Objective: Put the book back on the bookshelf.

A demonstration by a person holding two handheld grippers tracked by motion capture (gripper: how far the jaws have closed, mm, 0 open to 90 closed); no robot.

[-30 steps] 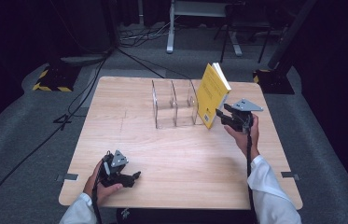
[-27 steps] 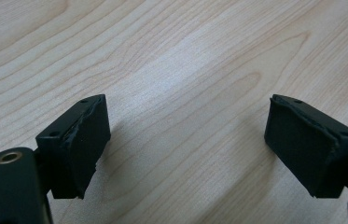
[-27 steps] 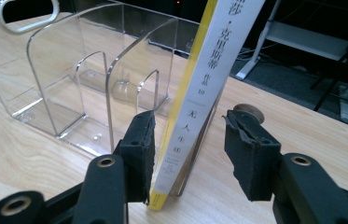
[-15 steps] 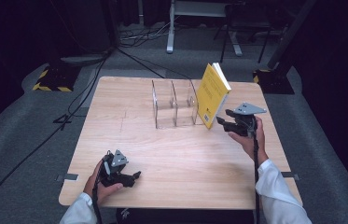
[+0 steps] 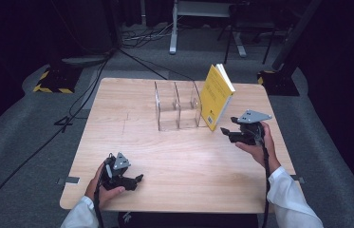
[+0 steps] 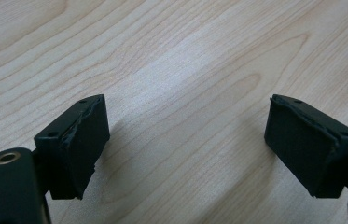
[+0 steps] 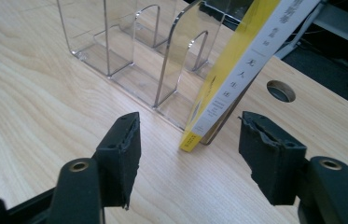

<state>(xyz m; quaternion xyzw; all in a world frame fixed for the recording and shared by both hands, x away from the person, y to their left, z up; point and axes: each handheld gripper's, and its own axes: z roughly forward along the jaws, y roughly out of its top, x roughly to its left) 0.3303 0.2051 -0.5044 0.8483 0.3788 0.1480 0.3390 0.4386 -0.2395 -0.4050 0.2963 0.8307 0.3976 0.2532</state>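
Yellow book [image 5: 216, 96] leaning on clear rack [image 5: 178, 105]

Pale wood, one yellow cover, black all around

The surface [image 5: 174, 147] is light blond wood with darker wavy grain lines. The book [image 5: 216, 96] has a bright yellow cover and a white spine printed with dark characters. The divider rack [image 5: 177, 107] is clear and colourless. Both the left gripper [image 5: 134, 180] and the right gripper [image 5: 226, 133] are black, each topped with a grey plate. The sleeves [image 5: 288, 199] are white. The floor [image 5: 23, 133] is grey, and a yellow-and-black striped base [image 5: 53, 81] stands on it.
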